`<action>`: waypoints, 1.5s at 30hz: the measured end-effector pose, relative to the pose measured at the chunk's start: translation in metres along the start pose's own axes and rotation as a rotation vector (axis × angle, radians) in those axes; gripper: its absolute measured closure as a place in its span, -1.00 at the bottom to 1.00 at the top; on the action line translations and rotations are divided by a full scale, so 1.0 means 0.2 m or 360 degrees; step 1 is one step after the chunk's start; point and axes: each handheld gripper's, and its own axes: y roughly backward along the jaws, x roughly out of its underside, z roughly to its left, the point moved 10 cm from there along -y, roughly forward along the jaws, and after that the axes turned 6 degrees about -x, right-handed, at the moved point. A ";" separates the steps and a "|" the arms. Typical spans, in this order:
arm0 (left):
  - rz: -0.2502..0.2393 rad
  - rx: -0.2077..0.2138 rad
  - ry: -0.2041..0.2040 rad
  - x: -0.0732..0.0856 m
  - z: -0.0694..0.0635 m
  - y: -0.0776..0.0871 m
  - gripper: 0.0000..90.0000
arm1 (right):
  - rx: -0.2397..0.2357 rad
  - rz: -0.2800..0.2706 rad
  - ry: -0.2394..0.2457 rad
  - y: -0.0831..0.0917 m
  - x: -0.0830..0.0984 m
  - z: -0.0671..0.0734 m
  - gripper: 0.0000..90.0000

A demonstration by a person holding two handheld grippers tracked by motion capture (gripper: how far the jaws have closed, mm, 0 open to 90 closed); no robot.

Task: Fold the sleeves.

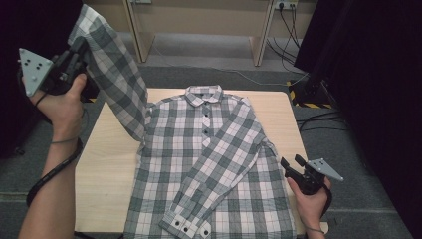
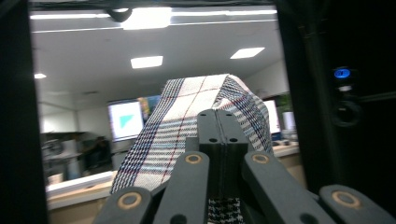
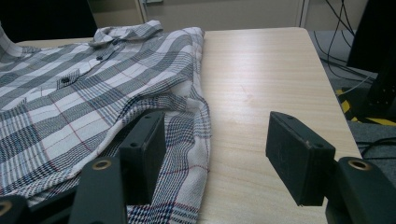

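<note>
Shirt (image 1: 209, 164) flat on surface (image 1: 107, 164); sleeve (image 1: 112, 69) lifted, clamped in left tool (image 1: 79, 55); right tool (image 1: 291, 167) gaping, apparently empty, at shirt's edge.

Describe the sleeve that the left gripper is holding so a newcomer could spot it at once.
Start at the wooden table, where a plaid shirt lies buttoned up. From its shoulder on the picture's left, one sleeve rises off the table to the left gripper. The other sleeve lies folded flat across the front.

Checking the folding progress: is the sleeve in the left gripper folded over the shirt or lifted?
Lifted. The left gripper is shut on the sleeve, holding it above the table.
</note>
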 end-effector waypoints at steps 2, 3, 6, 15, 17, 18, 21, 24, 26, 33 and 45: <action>-0.0015 0.0055 0.0003 -0.02 -0.06 0.01 0.98 | 0.0001 -0.0002 0.0005 0.00 0.00 0.00 -0.14; -0.0023 0.0074 -0.0004 -0.02 -0.09 0.02 0.98 | 0.0001 -0.0003 0.0007 0.00 0.00 0.00 -0.14; -0.0046 0.0117 -0.0029 -0.04 -0.15 0.04 0.98 | 0.0001 -0.0003 0.0009 0.00 0.00 0.00 -0.14; -0.0060 0.0210 -0.0046 -0.05 -0.28 0.12 0.98 | 0.0000 -0.0006 0.0011 0.00 0.00 0.00 -0.14; -0.0062 0.0226 -0.0048 -0.04 -0.31 0.13 0.98 | 0.0001 -0.0004 0.0010 0.00 0.00 0.00 -0.14; -0.0061 0.0240 -0.0049 -0.03 -0.32 0.14 0.98 | 0.0002 -0.0003 0.0010 0.00 0.00 0.00 -0.14; -0.0063 0.0267 -0.0052 -0.02 -0.37 0.16 0.98 | 0.0002 -0.0006 0.0011 0.00 0.00 0.00 -0.14; -0.0063 0.0297 -0.0052 -0.02 -0.42 0.18 0.98 | 0.0002 -0.0003 0.0008 0.00 0.00 0.00 -0.14; -0.0062 0.0319 -0.0058 -0.01 -0.45 0.20 0.98 | 0.0002 -0.0005 0.0010 0.00 0.00 0.00 -0.14; -0.0042 0.0389 -0.0062 0.00 -0.57 0.22 0.98 | 0.0003 -0.0005 0.0012 0.00 0.00 0.00 -0.14; 0.0086 0.0526 -0.0078 0.12 -0.76 0.23 0.98 | 0.0002 -0.0008 0.0011 0.00 0.00 0.00 -0.14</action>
